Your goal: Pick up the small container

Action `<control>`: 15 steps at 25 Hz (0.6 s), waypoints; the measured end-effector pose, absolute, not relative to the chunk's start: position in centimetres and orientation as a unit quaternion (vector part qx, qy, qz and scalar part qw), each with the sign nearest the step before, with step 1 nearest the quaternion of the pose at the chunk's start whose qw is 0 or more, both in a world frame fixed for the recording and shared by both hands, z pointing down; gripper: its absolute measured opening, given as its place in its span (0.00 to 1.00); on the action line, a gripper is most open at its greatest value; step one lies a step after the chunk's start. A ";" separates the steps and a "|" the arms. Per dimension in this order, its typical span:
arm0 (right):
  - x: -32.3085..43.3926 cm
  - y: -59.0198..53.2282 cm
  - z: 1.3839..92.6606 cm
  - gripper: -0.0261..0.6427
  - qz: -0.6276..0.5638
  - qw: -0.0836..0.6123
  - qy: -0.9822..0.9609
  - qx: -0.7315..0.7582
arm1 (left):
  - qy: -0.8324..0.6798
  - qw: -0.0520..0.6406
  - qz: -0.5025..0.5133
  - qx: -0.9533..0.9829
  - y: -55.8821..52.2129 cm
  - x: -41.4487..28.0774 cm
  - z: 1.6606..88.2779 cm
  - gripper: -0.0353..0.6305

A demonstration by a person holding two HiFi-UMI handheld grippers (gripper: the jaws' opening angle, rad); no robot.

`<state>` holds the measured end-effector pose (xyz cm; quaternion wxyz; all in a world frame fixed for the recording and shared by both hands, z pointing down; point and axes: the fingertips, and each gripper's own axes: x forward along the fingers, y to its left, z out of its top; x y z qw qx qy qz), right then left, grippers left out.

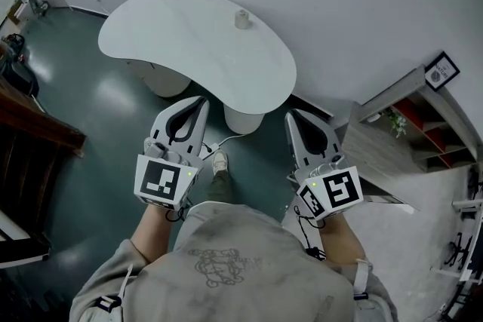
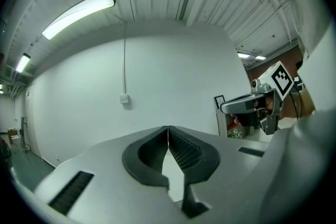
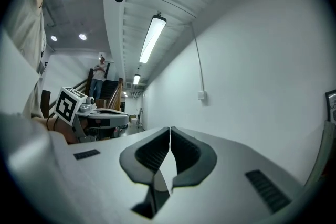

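A small pale container (image 1: pixel 242 19) stands near the far edge of the white kidney-shaped table (image 1: pixel 189 49) in the head view. My left gripper (image 1: pixel 201 102) and right gripper (image 1: pixel 290 117) are held side by side in front of the body, short of the table's near edge, well away from the container. Both are shut with nothing between the jaws. In the left gripper view my left gripper (image 2: pixel 168 127) points at a bare white wall; the right gripper view shows my right gripper (image 3: pixel 170 128) the same way. Neither gripper view shows the container.
The table rests on two white pedestal bases (image 1: pixel 243 119) over a dark green floor. A wooden shelf unit (image 1: pixel 423 124) with a small plant stands at the right. Dark wooden stairs (image 1: pixel 30 132) lie at the left. A person stands far off on stairs (image 3: pixel 100 78).
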<state>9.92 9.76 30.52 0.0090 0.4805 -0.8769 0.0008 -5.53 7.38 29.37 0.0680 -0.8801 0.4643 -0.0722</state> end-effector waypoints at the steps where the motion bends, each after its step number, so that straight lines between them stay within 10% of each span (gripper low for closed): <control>1: 9.6 8.6 30.5 0.08 0.004 0.008 -0.876 0.482 | 0.458 0.064 -0.074 -0.883 6.2 -5.7 29.6 0.08; 15: 5.8 -8.2 28.5 0.08 0.007 0.015 -0.859 0.512 | 0.418 0.037 -0.085 -0.903 -10.6 -9.0 29.9 0.08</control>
